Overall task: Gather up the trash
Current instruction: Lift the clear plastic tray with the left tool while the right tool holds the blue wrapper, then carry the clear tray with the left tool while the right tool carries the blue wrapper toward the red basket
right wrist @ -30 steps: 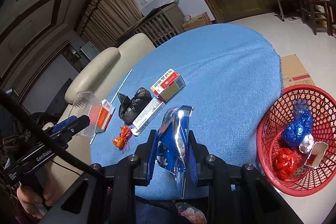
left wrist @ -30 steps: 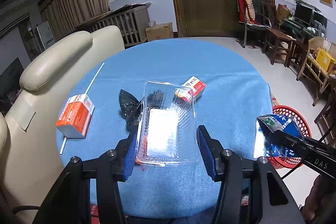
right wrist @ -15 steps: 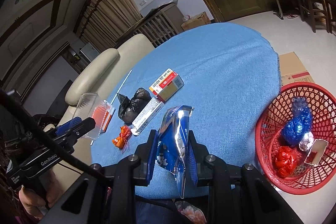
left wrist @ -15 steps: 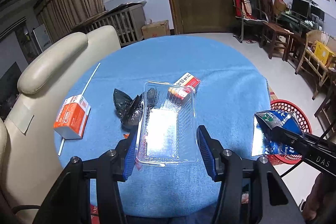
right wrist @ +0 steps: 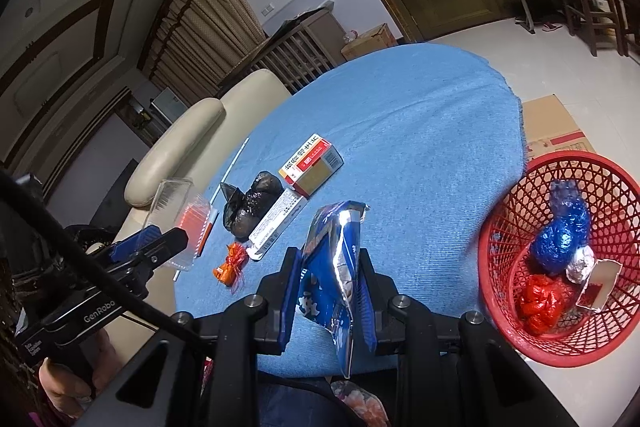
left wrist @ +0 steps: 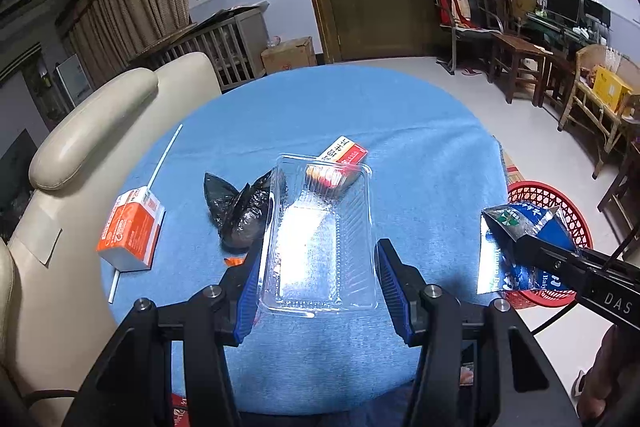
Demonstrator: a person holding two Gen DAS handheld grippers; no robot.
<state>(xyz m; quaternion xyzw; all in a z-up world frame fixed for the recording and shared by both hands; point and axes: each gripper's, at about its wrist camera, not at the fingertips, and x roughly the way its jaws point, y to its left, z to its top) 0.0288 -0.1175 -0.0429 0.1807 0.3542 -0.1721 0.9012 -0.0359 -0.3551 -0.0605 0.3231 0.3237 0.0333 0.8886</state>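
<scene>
Trash: my right gripper is clamped tight on a blue foil snack bag, held above the worktop edge beside the red basket. My left gripper, marked "GenRobo", grips a clear plastic tray between half-spread jaws. "DAS" shows on the right gripper's side. A red-and-white box carries print I can't read.

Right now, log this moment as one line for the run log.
left gripper: holding clear plastic tray | right gripper: shut on blue snack bag | red basket: on floor, partly filled
</scene>
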